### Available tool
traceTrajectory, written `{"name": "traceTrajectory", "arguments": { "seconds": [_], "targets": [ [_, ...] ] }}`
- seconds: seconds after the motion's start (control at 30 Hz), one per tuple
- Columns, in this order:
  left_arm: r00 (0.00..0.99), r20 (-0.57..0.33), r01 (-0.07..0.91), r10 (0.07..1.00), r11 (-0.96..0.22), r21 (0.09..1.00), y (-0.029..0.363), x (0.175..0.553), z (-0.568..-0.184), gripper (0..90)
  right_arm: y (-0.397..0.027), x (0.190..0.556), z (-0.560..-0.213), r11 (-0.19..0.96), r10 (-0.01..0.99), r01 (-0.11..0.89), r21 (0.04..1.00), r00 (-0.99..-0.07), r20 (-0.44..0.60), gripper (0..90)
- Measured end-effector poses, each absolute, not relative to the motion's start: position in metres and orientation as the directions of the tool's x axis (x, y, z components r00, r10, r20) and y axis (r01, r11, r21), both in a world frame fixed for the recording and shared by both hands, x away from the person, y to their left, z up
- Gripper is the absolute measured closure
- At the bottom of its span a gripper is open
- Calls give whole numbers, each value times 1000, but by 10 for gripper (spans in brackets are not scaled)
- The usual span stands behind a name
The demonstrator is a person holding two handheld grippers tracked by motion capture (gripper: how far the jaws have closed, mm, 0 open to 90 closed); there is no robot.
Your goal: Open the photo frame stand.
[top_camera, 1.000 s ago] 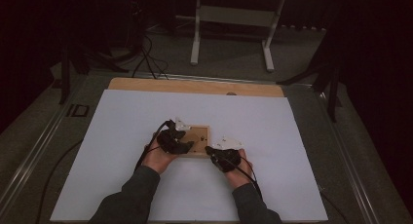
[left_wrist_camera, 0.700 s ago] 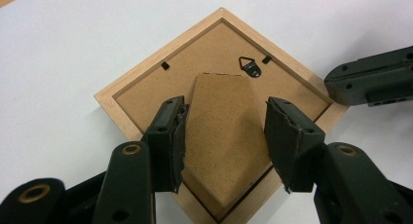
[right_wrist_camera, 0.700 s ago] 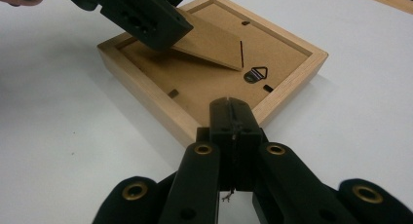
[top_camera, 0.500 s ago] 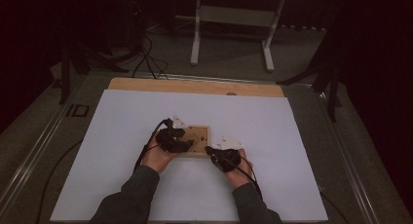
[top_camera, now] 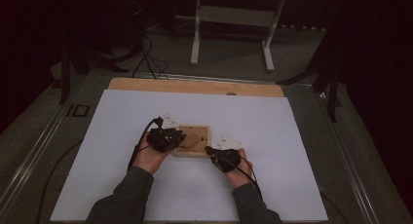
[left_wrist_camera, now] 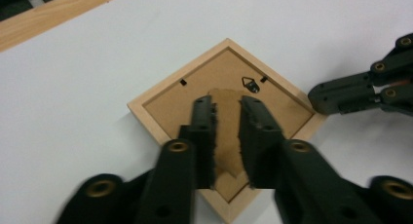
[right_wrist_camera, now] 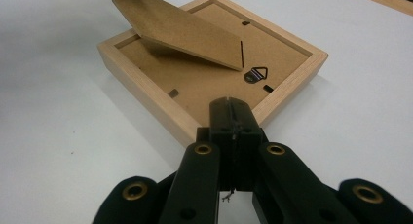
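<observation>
Face down on the white table [top_camera: 292, 136], a small wooden picture frame [top_camera: 193, 141] lies between the two grippers. Seen from above it is little more than a tan square; the right gripper view adds its brown stand flap [right_wrist_camera: 180, 29] lifted at a slant off the backing, and a small metal hanger [right_wrist_camera: 254, 74] near one edge. The right gripper [right_wrist_camera: 233, 118] has its jaws pressed together, holding nothing, its tip at the frame's near rim. The left gripper [left_wrist_camera: 227, 119] hovers over the backing, jaws narrowly parted on either side of the flap.
</observation>
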State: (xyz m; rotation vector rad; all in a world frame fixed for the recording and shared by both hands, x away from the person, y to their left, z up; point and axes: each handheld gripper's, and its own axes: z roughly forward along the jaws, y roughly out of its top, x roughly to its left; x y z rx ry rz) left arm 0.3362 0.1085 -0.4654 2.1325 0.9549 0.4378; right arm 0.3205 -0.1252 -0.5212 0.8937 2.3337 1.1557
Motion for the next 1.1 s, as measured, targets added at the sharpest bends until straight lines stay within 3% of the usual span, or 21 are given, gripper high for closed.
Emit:
{"name": "traceTrajectory", "arguments": {
  "seconds": [0.13,0.43,0.83,1.1],
  "targets": [
    [663,3,505,748,-451,736,115,332,-471,892,-125,321,-521,459,688,368,808,-723,-62,898],
    [654,-7,538,757,-459,707,128,325,-487,894,-125,320,-521,455,690,372,809,-722,-57,898],
    [671,-2,543,742,-489,683,116,326,-497,893,-124,319,-521,470,686,359,806,-724,-78,898],
    [687,-3,518,727,-486,704,107,327,-486,892,-124,320,-521,475,684,355,805,-725,-83,898]
  ]
}}
